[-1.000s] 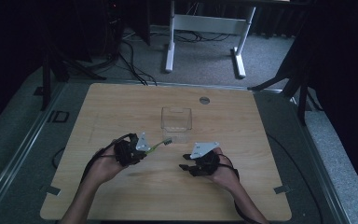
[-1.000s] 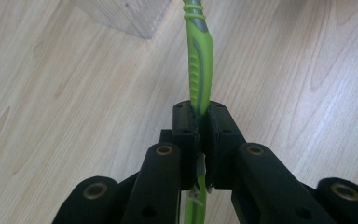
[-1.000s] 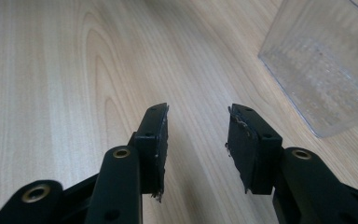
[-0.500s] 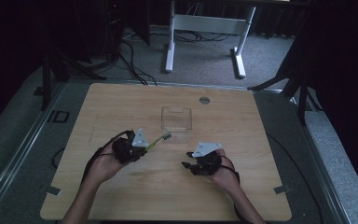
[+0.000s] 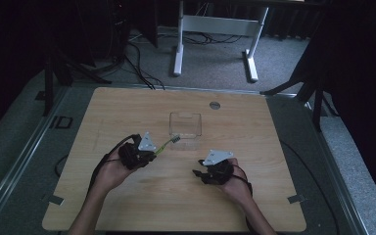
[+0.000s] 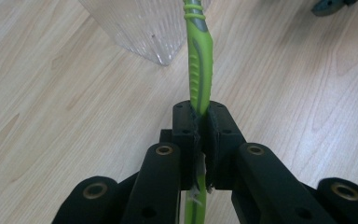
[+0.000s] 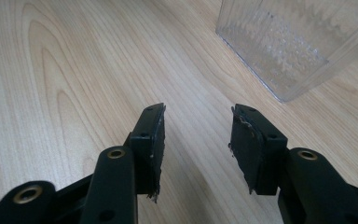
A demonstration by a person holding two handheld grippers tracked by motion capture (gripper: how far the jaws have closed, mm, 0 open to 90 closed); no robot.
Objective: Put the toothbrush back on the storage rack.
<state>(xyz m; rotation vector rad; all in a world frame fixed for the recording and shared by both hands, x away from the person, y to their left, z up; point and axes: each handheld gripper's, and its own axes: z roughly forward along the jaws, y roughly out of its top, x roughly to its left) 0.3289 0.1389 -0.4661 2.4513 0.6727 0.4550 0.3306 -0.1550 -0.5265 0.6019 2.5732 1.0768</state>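
Left tool clamps an unbranded green toothbrush; right tool gapes empty

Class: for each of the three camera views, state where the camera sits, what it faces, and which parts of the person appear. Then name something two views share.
High view: above the table, looking down; both forearms, left tongs, right tongs.
Left gripper view: rides the left tongs, shut on the green toothbrush.
Right gripper view: rides the right tongs, open over wood.
Shared: the clear container.

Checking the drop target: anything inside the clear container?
Nothing visible inside the clear container: wood grain shows through its ribbed walls. The green toothbrush is outside it, clamped in the left gripper, head near the rim.
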